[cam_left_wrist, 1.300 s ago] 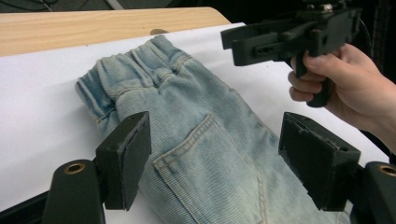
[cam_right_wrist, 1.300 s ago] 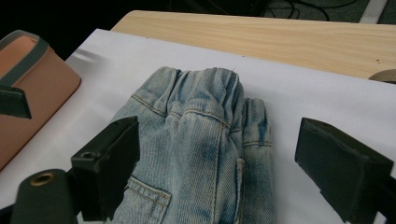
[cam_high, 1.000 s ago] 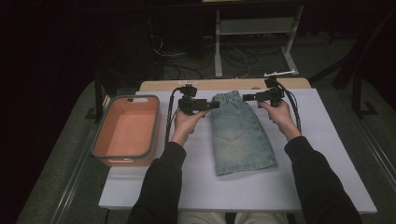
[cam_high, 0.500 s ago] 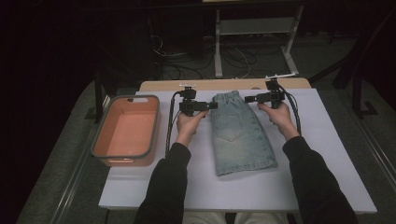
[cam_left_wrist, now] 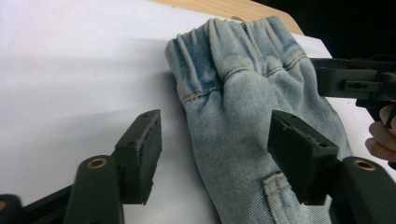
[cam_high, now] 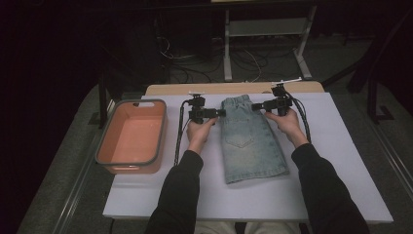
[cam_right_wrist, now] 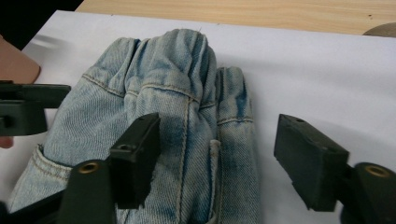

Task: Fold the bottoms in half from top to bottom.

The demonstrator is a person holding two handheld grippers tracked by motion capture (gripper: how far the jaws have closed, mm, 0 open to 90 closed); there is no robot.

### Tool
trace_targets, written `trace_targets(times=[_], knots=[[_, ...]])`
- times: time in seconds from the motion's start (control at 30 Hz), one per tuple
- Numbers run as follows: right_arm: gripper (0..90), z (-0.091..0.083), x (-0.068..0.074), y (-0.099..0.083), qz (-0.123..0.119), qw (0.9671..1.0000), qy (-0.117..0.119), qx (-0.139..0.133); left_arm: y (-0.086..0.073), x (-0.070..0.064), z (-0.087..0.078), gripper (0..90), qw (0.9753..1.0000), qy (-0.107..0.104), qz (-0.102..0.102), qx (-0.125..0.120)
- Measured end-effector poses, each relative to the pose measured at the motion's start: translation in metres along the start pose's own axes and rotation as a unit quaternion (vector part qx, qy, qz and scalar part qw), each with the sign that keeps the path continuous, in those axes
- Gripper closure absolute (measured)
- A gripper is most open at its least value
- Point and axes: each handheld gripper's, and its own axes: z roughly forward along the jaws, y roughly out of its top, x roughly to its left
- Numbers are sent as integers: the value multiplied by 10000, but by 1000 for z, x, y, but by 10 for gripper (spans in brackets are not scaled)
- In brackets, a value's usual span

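One denim skirt (cam_high: 249, 139) lies flat mid-table, long axis running away from me, waistband far. My left gripper (cam_high: 220, 113) and right gripper (cam_high: 257, 105) flank the waistband corners, jaws spread, straddling each edge. Orange bin (cam_high: 130, 138) sits left.

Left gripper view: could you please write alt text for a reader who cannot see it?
Folded denim shorts lie on a white table, their gathered waistband farthest from the camera. The left tool is open, one black jaw over the bare table and the other over the denim. The right tool reaches in from the right edge.
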Motion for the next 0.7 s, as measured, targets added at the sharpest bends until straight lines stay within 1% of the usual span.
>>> trace_targets(times=[0.1, 0.3, 0.47, 0.53, 0.7], knots=[[363, 2, 0, 0, -72, 9999, -120, 49, -4, 1, 4, 373, 10000, -27, -13, 55], [423, 8, -3, -4, -39, 9997, -163, 183, -9, 2, 11, 419, 9999, -12, -83, 122], [453, 13, -6, -6, -54, 9989, -296, 348, -11, -1, 16, 467, 9998, 33, -31, 177], [468, 14, -7, -7, -26, 9990, -263, 368, -12, -1, 17, 489, 9998, 23, -68, 171], [537, 16, -7, -8, -119, 9989, -203, 395, -14, -1, 21, 562, 9997, -30, -125, 211]])
